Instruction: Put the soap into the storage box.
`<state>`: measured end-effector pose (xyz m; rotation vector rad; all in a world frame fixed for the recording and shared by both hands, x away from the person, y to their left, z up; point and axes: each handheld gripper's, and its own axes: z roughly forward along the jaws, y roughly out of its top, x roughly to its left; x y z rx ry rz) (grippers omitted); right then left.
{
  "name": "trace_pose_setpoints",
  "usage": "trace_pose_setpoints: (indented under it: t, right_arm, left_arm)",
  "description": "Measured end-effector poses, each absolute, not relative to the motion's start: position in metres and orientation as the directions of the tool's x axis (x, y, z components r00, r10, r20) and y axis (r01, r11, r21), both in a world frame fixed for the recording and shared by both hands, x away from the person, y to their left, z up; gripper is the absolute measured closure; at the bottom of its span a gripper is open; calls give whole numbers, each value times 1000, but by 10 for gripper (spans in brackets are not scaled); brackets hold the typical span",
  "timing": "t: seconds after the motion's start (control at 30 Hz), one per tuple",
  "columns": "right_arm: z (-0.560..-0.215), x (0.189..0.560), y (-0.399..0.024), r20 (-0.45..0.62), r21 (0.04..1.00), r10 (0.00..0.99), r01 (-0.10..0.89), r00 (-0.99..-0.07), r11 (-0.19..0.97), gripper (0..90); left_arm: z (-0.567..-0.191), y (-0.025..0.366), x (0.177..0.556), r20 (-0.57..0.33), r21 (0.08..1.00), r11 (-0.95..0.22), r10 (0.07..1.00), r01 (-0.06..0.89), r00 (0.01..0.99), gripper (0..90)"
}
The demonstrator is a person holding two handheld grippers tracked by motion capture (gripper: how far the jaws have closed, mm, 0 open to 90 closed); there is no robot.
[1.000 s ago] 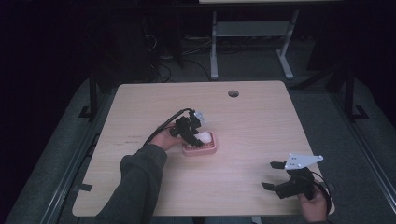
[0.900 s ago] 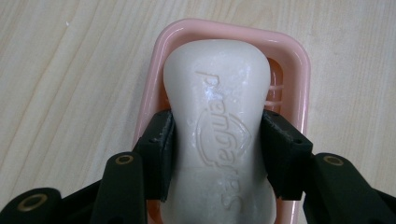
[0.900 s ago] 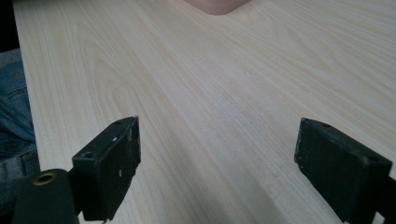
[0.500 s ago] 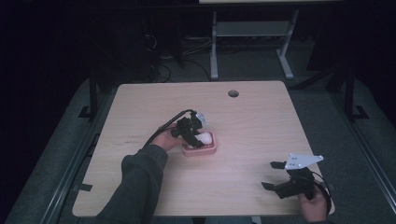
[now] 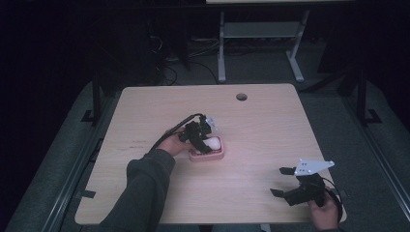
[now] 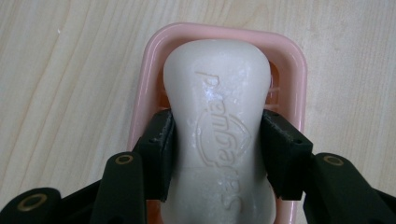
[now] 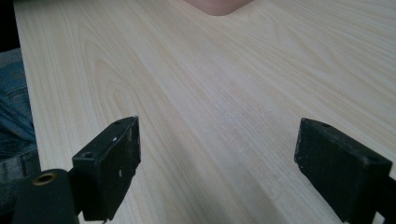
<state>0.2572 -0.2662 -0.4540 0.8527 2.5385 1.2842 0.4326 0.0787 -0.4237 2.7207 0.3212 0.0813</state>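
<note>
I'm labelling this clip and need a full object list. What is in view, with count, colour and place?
soap bar: one, white with an embossed brand mark, lying in the soap dish, clamped at its narrow waist.
soap dish: one, pink, on the table a little left of centre.
table: one, light wood, with a round cable hole near its far edge.
desk frame: one, grey metal, on the floor behind the table.
cables: several, dark, on the floor at far left.
left gripper: one, black, jaws closed on the soap bar.
right gripper: one, black with a grey plate, jaws wide apart over bare table at near right.
left forearm: one, grey sleeve, coming in from the near edge.
</note>
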Motion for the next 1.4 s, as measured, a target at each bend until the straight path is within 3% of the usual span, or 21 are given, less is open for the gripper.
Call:
trace_pose_setpoints:
  t: [0.23, 0.47, 1.4]
  right_arm:
    - [-454, 257, -267, 101, 784, 561, 413, -822, 464, 142]
    - [-454, 257, -266, 100, 781, 561, 414, -822, 467, 142]
    - [-455, 260, -266, 102, 775, 580, 430, -808, 463, 141]
  left_arm:
    - [-424, 78, 433, 15, 389, -896, 237, 213, 971, 487]
    - [-415, 83, 429, 25, 415, -884, 247, 215, 969, 399]
    - [-401, 115, 406, 31, 466, -845, 312, 262, 950, 295]
